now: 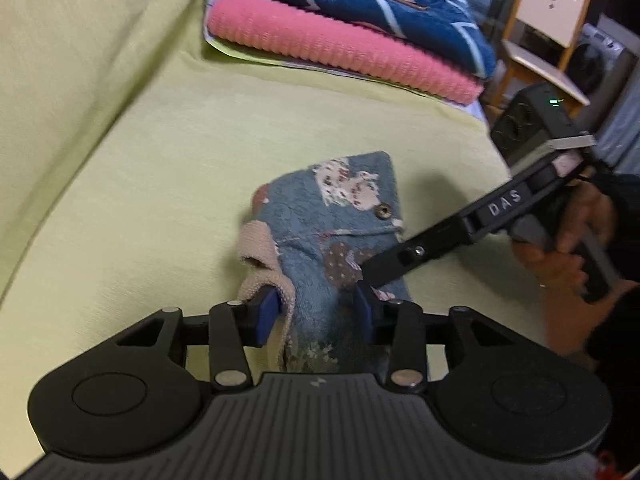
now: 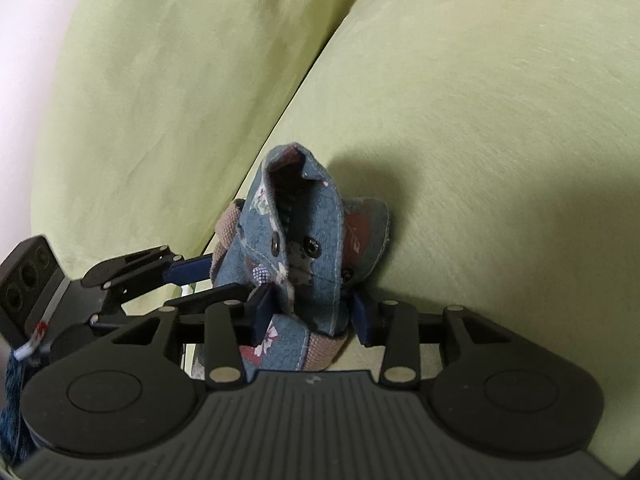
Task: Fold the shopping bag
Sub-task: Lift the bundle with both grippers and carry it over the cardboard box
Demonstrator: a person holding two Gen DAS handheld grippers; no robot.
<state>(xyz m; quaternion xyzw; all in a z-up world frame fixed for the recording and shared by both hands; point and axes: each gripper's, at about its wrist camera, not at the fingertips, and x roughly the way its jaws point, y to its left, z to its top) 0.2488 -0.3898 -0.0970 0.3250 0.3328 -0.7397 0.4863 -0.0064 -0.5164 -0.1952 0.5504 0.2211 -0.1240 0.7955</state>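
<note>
So my left gripper (image 1: pixel 318 314) has its blue pads pinched on the near end of the shopping bag (image 1: pixel 332 216), which is already down to a small chunky bundle of blue patchwork fabric with a tan strap (image 1: pixel 260 264) poking out on the left side. My right gripper (image 2: pixel 314 312) is clamped on the same bundle from the other side, fabric squeezed between its pads, and from its camera I can see the snap buttons (image 2: pixel 277 245) and the bag's top flap standing up a bit. In the left view the right gripper comes in from the right with my hand (image 1: pixel 576 240) around its handle. The bag sits on the yellow-green sofa seat (image 1: pixel 160 184), roughly mid-cushion, close to the crease where the seat meets the backrest (image 2: pixel 180 92). Farther back toward the seat's far edge there's a stack of folded towels (image 1: pixel 344 28), pink under blue, and past that a small wooden chair (image 1: pixel 548 36).
</note>
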